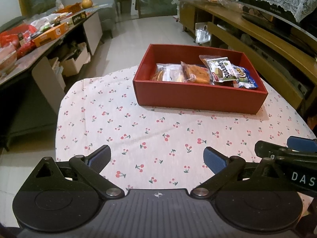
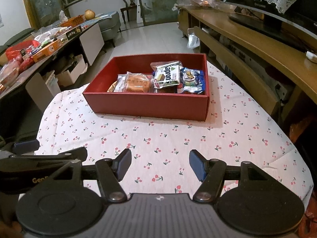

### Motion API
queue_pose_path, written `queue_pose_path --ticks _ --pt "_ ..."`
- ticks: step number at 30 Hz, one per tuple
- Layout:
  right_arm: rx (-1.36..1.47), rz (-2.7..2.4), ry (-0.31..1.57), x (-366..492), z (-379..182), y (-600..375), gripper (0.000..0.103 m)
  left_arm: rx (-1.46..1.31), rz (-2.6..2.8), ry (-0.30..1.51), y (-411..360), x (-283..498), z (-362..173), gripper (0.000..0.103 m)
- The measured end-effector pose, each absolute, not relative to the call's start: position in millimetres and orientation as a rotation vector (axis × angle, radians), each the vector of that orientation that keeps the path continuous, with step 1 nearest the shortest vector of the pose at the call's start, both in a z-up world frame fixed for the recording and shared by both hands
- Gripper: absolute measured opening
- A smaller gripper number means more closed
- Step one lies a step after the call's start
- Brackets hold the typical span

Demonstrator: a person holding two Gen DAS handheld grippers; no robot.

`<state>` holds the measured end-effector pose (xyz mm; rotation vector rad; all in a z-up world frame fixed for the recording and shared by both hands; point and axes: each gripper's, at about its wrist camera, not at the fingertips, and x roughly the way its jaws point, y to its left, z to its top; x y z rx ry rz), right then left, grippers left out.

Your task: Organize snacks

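**Snacks boxed, both tools released**

Ahead of the left tool (image 1: 157, 157) and right tool (image 2: 160, 163), both spread wide and grasping nothing, the red box (image 1: 198, 97) on the cherry-print counter (image 1: 138, 130) holds the snack packets (image 1: 220, 71).

— Where are your grippers relative to the red box (image 1: 200, 97)?

— Both hang on its near side, well apart from it, angled downward. Your left gripper (image 1: 157, 158) and right gripper (image 2: 160, 165) sit side by side, jaws spread, empty.

Dim indoor light, soft shadows, fisheye bending, dark corners.
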<state>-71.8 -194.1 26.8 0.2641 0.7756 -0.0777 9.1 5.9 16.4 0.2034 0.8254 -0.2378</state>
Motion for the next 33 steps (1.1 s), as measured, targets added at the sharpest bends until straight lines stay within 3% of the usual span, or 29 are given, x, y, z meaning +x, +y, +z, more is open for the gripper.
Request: queue_pose_path --ticks 33 --pt "0.270 -0.073 0.787 -83.1 22.9 -190.9 0.082 0.197 -0.246 0.828 17.5 -5.9 15.3 0.103"
